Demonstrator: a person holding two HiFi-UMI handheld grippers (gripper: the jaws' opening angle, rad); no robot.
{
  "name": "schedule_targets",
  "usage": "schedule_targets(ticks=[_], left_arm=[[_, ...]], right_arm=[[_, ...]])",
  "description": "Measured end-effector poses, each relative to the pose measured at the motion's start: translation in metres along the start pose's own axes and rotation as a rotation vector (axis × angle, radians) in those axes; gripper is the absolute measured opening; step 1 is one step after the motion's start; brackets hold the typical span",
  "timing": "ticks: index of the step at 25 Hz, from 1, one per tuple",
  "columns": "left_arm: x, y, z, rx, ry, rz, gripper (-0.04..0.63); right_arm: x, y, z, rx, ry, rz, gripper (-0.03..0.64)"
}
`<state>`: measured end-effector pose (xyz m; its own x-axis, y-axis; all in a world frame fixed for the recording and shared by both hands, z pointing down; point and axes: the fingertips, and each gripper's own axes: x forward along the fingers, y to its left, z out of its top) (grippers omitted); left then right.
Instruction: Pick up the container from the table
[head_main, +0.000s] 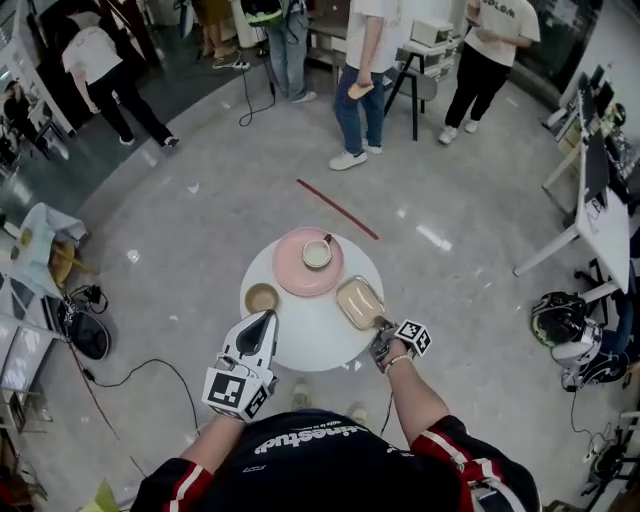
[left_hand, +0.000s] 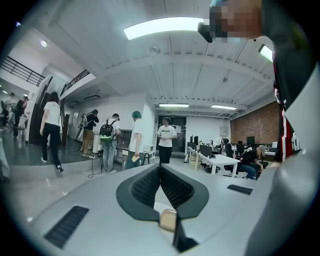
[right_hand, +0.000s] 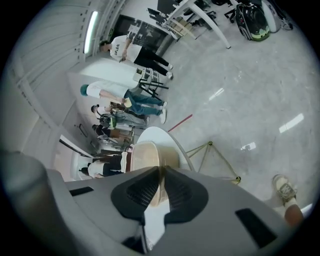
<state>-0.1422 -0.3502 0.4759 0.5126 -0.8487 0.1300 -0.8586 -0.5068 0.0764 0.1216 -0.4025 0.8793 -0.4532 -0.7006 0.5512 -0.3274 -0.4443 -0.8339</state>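
Observation:
The container (head_main: 358, 300) is a shallow beige rectangular dish on the right side of the round white table (head_main: 312, 338). My right gripper (head_main: 383, 326) sits at its near corner. In the right gripper view the jaws are closed on the rim of the container (right_hand: 149, 156), and the right gripper (right_hand: 162, 172) has the thin wall pinched between its pads. The dish rests flat on the table. My left gripper (head_main: 267, 319) hovers over the table's near left edge with its jaws together and nothing between them; the left gripper (left_hand: 160, 168) faces out into the room.
A pink plate (head_main: 296, 276) bearing a white cup (head_main: 317, 253) sits at the table's far side, and a small brown bowl (head_main: 262, 298) at the left. Several people stand beyond. A red strip (head_main: 337, 209) lies on the floor. A desk (head_main: 600, 215) and bags (head_main: 560, 320) stand at the right.

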Motion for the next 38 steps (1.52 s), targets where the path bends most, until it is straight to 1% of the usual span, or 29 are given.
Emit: schedule_targets(ticks=[7,13,18,24,29,33,38], left_arm=[[-0.018,-0.008,0.004,0.009,-0.017,0.014,0.023],[-0.022,-0.01,0.008,0.012,-0.022,0.016,0.023],[-0.029,-0.01,0.01,0.007,-0.034,0.016,0.023],[-0.036,-0.023,0.014,-0.005,-0.054,0.024,0.023],[-0.042,-0.034,0.016,-0.017,-0.071,0.028,0.023],[-0.052,-0.043,0.018,-0.027,-0.086,0.037,0.023],[-0.061,-0.043,0.022,-0.041,-0.109,0.052,0.023]], right_arm=[[-0.009,0.004,-0.005,-0.013,-0.002,0.017,0.049],[-0.015,0.013,-0.005,-0.026,-0.011,0.036,0.049],[-0.024,0.015,-0.011,-0.028,-0.021,0.046,0.049],[-0.044,0.021,-0.011,-0.039,-0.024,0.076,0.049],[-0.063,0.031,-0.008,-0.079,-0.038,0.095,0.049],[-0.083,0.042,-0.005,-0.136,-0.051,0.112,0.049],[-0.097,0.063,-0.01,-0.21,-0.055,0.128,0.049]])
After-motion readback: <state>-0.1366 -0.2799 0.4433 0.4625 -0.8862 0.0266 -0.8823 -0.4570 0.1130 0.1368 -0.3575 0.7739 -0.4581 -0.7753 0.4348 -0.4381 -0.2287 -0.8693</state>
